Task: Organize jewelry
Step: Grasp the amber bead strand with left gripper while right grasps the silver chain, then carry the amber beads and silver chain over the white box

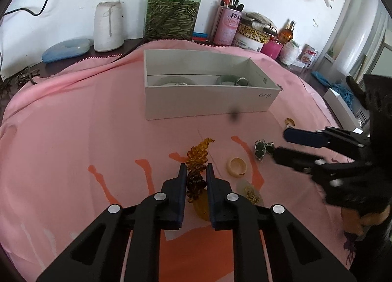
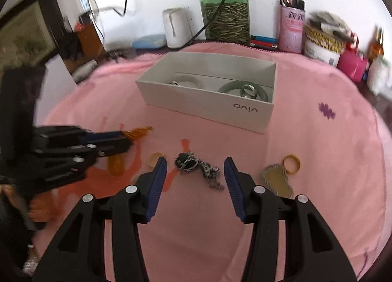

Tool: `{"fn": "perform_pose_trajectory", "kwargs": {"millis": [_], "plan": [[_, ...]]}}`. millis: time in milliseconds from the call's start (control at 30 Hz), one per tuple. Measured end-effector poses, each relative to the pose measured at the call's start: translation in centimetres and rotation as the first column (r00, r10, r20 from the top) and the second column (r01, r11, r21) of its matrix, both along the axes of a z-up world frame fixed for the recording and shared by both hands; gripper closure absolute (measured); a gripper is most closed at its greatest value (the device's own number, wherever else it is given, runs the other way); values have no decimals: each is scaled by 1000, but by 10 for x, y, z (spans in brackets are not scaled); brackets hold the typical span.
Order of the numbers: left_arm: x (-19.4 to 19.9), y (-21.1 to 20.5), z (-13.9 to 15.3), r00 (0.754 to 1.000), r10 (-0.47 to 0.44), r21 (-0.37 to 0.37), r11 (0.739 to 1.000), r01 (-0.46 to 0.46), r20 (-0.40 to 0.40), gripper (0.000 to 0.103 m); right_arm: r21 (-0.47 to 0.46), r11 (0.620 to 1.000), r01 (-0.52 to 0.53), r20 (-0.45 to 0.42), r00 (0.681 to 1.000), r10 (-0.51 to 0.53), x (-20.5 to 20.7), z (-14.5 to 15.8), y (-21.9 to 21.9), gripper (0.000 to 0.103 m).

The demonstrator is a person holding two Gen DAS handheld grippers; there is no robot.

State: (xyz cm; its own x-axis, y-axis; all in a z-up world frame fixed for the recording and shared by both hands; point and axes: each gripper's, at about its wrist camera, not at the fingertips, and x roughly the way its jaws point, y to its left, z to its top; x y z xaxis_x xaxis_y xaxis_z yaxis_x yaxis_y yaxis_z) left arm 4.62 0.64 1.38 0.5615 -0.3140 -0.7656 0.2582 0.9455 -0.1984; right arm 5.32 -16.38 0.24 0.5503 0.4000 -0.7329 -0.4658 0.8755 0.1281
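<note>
The left gripper sits closest to its camera, its two dark blue pads pinching an amber beaded bracelet that lies on the pink cloth. The beads bunch up between the pads, with a loose tail trailing forward toward the white box. Judging by its look, the bracelet is light and floppy, a strand of hard glossy beads that will sag and swing once lifted; the hold across its thick middle seems the sensible one, since a grip near an end would let most of it dangle.

The right gripper hovers with its jaws spread, holding nothing, just short of a dark pendant with a silver chain on the cloth. That piece looks small and tangled, and the chain could slip through the pads, so the pendant body is probably the better place to grip.

A cream ring, a yellow ring and a flat gold-coloured piece lie nearby. Inside the box, pale green bangles already rest.
</note>
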Motion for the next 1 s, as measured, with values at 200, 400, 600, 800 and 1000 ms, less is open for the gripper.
{"fn": "perform_pose_trajectory", "kwargs": {"millis": [200,400,600,800,1000], "plan": [[2,2,-3,1000,7,0,1000,-7,-15,87,-134,991,9,29,1000,-5,9,-16,8,63],[-1,3,0,1000,10,5,1000,-10,0,87,69,997,-32,-75,996,37,6,-5,-12,93],[-4,8,5,1000,19,-8,1000,-19,18,87,217,976,-11,-109,993,35,5,8,-36,95],[-5,13,10,999,32,-23,999,-31,33,87,252,968,6,-87,996,16,1,16,-44,95],[-8,14,12,998,32,-19,999,-31,48,87,284,959,8,-66,998,11,-1,24,-47,95]]}}
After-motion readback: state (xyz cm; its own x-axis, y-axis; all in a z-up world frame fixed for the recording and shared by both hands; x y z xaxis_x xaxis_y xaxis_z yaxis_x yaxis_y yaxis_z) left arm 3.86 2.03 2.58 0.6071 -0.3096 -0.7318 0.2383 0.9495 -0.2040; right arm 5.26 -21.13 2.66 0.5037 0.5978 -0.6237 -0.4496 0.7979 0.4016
